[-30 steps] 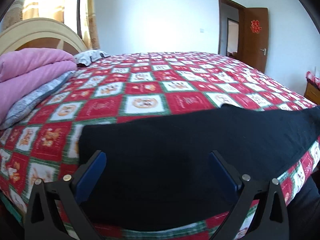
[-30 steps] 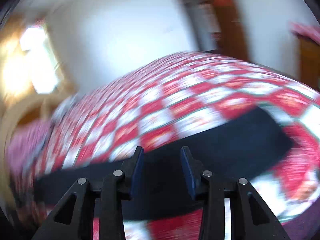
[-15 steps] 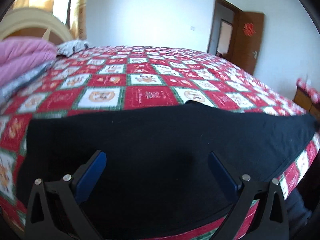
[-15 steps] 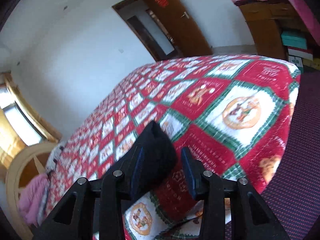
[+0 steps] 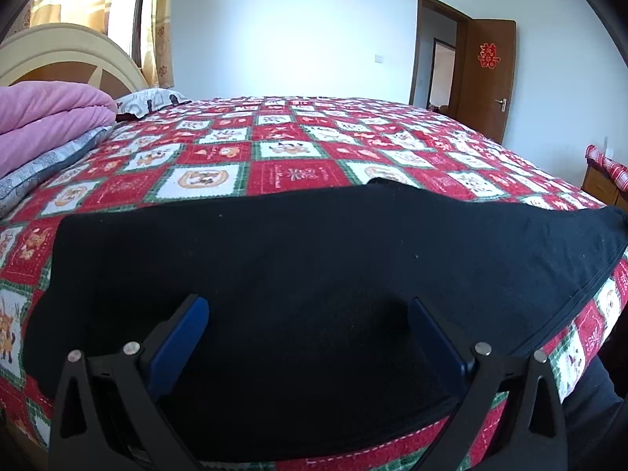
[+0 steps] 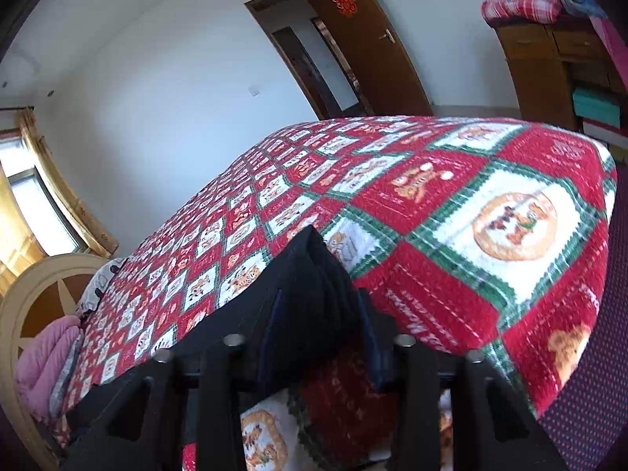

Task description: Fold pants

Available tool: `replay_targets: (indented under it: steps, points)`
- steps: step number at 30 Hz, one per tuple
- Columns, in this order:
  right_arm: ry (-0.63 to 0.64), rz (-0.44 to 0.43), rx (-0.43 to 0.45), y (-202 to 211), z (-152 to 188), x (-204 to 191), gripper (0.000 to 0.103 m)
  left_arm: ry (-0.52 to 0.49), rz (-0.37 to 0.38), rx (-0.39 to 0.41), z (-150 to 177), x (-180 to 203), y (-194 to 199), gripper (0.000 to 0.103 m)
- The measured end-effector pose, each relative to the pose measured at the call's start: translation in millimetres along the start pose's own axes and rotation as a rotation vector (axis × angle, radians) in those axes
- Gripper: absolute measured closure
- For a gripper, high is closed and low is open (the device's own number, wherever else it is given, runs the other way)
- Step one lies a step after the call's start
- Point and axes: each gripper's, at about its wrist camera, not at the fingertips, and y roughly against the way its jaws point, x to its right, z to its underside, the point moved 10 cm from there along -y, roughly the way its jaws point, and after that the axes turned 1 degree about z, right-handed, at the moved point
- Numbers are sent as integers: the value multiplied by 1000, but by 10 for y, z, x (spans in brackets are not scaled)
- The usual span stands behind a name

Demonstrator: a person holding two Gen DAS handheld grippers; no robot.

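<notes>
Black pants stretched across the bed, your right tool has one end

No brand or label to read on the pants (image 5: pixel 314 251), only a red paper character on the door (image 5: pixel 488 55) far ahead of your left tool (image 5: pixel 310 322) and squiggly print on the quilt (image 5: pixel 290 174) that's too small to make out. Your left tool's fingers stand wide apart over the dark cloth, gripping nothing, and the pants' long axis runs crosswise in front of it, left to right. Your right tool (image 6: pixel 318 337) is clamped on the bunched end of the pants (image 6: pixel 310 274), with the rest trailing back to its left along the near edge of the bed, toward the pink blanket (image 6: pixel 43 361).
</notes>
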Motion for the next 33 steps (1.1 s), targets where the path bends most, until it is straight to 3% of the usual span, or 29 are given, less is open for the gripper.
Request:
replay_targets:
  steps: [16,21,23,28,33]
  points:
    - [86,11,78,219,-89,-244,92,14,14,11,1,-17,12,0]
    - [36,71,4,34,19,38,86,15,15,12,2,-13,10,0]
    - [-13,30,-14,10,36,99,85,14,15,12,2,-14,11,0]
    - [7,42,-17,13,54,73,90,17,19,14,-3,-5,11,0]
    - [14,0,38,152,-53,-91,91,40,20,17,-29,-51,46,0]
